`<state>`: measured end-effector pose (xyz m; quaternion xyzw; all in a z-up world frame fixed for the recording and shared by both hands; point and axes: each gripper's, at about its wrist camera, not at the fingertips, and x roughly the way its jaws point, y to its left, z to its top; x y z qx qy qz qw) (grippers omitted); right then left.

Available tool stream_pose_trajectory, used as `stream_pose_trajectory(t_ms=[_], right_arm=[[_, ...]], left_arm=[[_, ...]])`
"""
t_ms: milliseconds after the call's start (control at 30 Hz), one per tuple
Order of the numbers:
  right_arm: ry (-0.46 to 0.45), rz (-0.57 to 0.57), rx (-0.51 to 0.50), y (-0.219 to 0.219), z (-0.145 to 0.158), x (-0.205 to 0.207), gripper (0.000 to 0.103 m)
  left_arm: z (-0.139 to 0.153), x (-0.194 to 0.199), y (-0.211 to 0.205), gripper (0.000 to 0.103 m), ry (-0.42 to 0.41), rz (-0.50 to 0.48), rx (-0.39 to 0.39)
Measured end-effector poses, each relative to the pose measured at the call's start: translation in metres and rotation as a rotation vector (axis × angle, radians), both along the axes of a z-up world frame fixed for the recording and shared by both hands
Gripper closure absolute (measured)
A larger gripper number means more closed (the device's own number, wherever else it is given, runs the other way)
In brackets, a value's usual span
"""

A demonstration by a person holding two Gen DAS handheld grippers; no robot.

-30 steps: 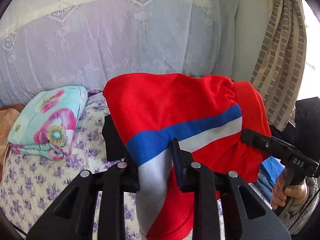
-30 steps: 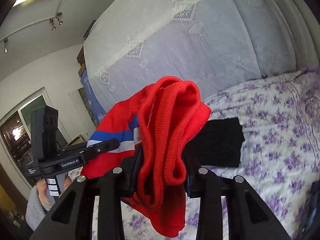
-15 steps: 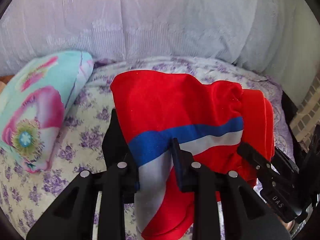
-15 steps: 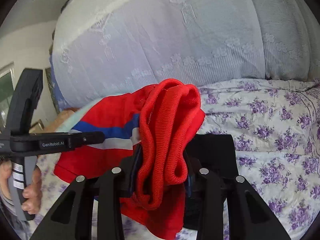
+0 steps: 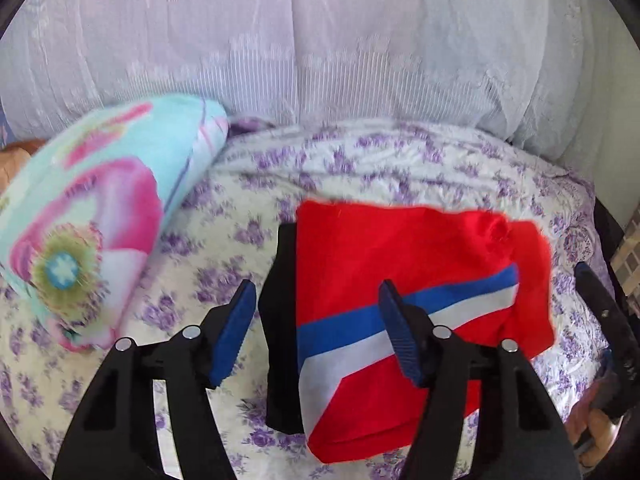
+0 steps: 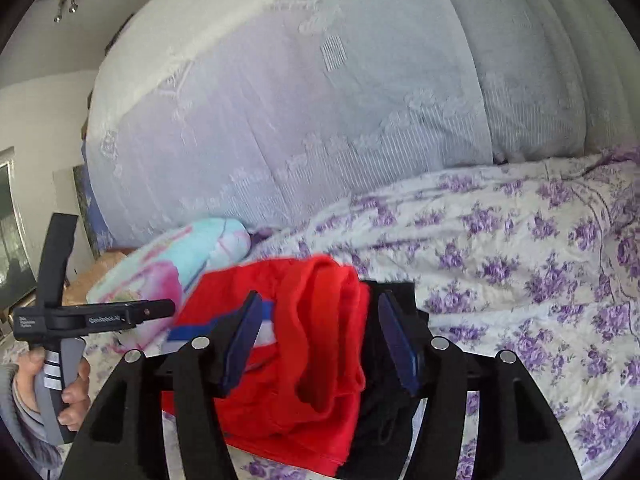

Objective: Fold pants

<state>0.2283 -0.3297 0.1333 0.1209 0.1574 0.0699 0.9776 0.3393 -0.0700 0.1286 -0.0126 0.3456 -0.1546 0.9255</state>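
Note:
The folded red pants (image 5: 404, 264) with a blue and white stripe lie on a folded black garment (image 5: 280, 320) on the floral bedspread (image 5: 248, 216). My left gripper (image 5: 316, 328) is open just above the pants' left edge, holding nothing. In the right wrist view the pants (image 6: 304, 344) rest with their thick red waistband between the spread pads, and my right gripper (image 6: 320, 340) is open around them. The black garment (image 6: 384, 412) shows under the pants there. The left gripper's body (image 6: 96, 316) shows at the left of that view.
A turquoise and pink floral pillow (image 5: 88, 208) lies at the left of the bed. A white lace curtain (image 5: 320, 40) hangs behind the bed. The bedspread stretches to the right (image 6: 520, 264). A brown patterned curtain edge (image 5: 630, 264) is at the far right.
Both grippers lowered the pants onto the black garment and opened, letting go. The pants now lie flat instead of hanging from the jaws.

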Motion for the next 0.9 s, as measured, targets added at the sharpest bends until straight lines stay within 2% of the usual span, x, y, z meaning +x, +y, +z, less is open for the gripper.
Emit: stream_pose_trajectory(t_ms=[33, 100, 167, 233, 267, 300, 333, 367, 433, 500, 567, 600, 733, 800, 900], right_arm=[[0.002, 0.04, -0.013, 0.007, 0.006, 0.0, 0.044], [0.042, 0.126, -0.044, 0.026, 0.008, 0.009, 0.062], [0.105, 0.174, -0.075, 0.043, 0.0, 0.026, 0.068], [0.147, 0.131, -0.137, 0.05, -0.01, 0.047, 0.074], [0.161, 0.111, -0.182, 0.051, -0.017, 0.058, 0.086], [0.19, 0.094, -0.243, 0.055, -0.027, 0.069, 0.088], [0.223, 0.09, -0.275, 0.057, -0.04, 0.077, 0.087], [0.222, 0.089, -0.278, 0.057, -0.05, 0.082, 0.087], [0.193, 0.082, -0.241, 0.05, -0.056, 0.083, 0.087], [0.191, 0.093, -0.232, 0.051, -0.058, 0.082, 0.087], [0.196, 0.102, -0.252, 0.055, -0.055, 0.082, 0.086], [0.197, 0.11, -0.242, 0.055, -0.052, 0.081, 0.081], [0.153, 0.114, -0.088, 0.04, -0.029, 0.058, 0.073], [0.142, 0.095, -0.044, 0.034, -0.018, 0.045, 0.057], [0.135, 0.075, 0.007, 0.025, -0.001, 0.019, 0.053]], left_arm=[[0.006, -0.002, -0.002, 0.042, -0.008, -0.012, -0.009], [0.009, -0.001, -0.016, 0.042, 0.016, -0.062, -0.01], [0.002, 0.007, -0.032, 0.042, 0.036, -0.08, 0.012], [-0.01, 0.024, -0.043, 0.042, 0.06, -0.052, 0.042], [-0.019, 0.036, -0.045, 0.041, 0.093, -0.023, 0.05], [-0.03, 0.051, -0.048, 0.039, 0.141, 0.007, 0.067], [-0.041, 0.063, -0.047, 0.036, 0.179, 0.02, 0.052], [-0.051, 0.076, -0.043, 0.023, 0.208, 0.043, 0.022], [-0.064, 0.087, -0.034, 0.009, 0.233, 0.086, -0.041], [-0.071, 0.089, -0.029, 0.008, 0.237, 0.085, -0.071], [-0.065, 0.081, -0.03, 0.009, 0.192, 0.087, -0.045], [-0.06, 0.074, -0.031, 0.009, 0.166, 0.088, -0.028], [-0.031, 0.047, -0.025, 0.013, 0.097, 0.078, 0.023], [-0.016, 0.031, -0.021, 0.013, 0.046, 0.082, 0.073], [0.007, -0.003, -0.013, 0.013, -0.017, 0.084, 0.147]])
